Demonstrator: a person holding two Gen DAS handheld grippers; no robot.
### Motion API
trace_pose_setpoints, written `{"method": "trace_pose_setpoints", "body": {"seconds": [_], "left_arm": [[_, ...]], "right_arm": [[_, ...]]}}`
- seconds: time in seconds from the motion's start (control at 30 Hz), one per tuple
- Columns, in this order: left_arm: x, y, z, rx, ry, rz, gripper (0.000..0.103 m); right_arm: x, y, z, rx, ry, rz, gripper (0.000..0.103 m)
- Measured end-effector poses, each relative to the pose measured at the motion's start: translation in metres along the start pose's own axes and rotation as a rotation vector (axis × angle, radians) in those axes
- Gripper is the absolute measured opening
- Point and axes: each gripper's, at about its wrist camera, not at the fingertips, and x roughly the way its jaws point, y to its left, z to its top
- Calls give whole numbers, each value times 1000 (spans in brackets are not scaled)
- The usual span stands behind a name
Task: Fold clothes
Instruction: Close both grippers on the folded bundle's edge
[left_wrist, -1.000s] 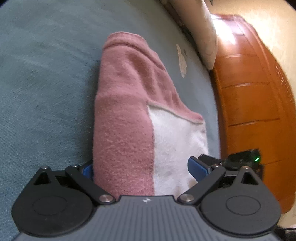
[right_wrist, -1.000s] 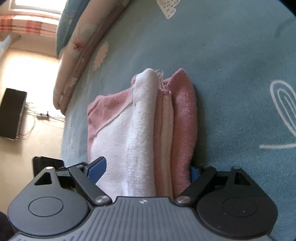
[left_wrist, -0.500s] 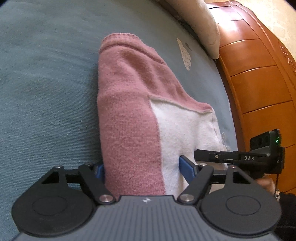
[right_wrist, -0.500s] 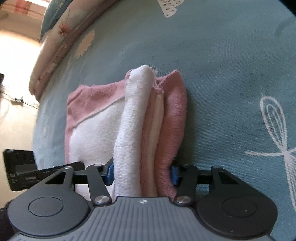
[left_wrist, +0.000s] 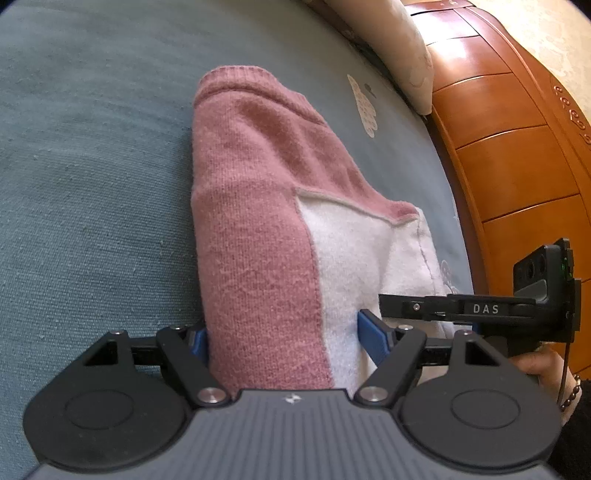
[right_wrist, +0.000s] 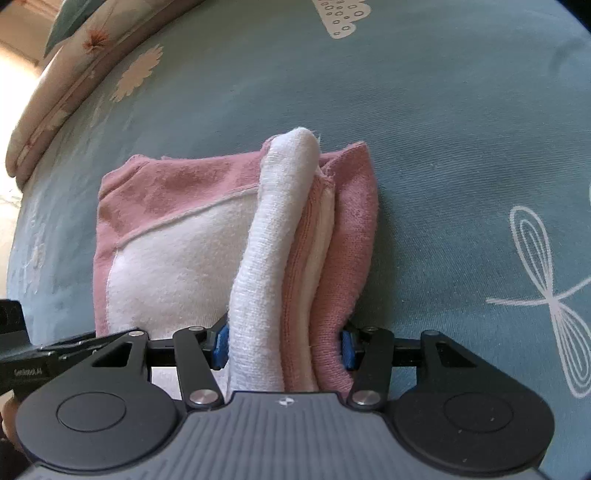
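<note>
Pink-and-white knit sweater (left_wrist: 258, 258), folded thick on the blue bedsheet (right_wrist: 461, 147), sits clenched by left claw (left_wrist: 284, 334) and right claw (right_wrist: 284, 345); lift both level, keeping layers stacked.

— What covers the bed?

— A blue-grey bedsheet (right_wrist: 443, 129), printed with white motifs: a dotted cloud shape (right_wrist: 341, 16) at its far edge, daisies (right_wrist: 138, 72) toward the far left corner, and a looped bow figure (right_wrist: 550, 295) near the right edge.

— Anything along the sides?

— A floral quilt (right_wrist: 55, 88), cream and pink with a teal patch, is bunched along the far left edge. In the left wrist view a pale cream pillow (left_wrist: 402, 48) sits at the sheet's far right corner, touching an orange-brown wooden headboard (left_wrist: 517, 147) with panelled sections and carved trim.

— And beyond the quilt?

— A strip of sunlit floor (right_wrist: 14, 33), too washed out to read.
</note>
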Motion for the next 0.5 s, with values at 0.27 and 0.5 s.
{"method": "trace_pose_setpoints", "body": {"seconds": [0.27,0.5], "left_arm": [[-5,6,-3,21,12,-29,76],[-4,8,-5,29,-1,-45,76]], "right_arm": [[-1,9,-7,42,-32,-68,58],[-4,12,-14,47,-66,-90,59]]}}
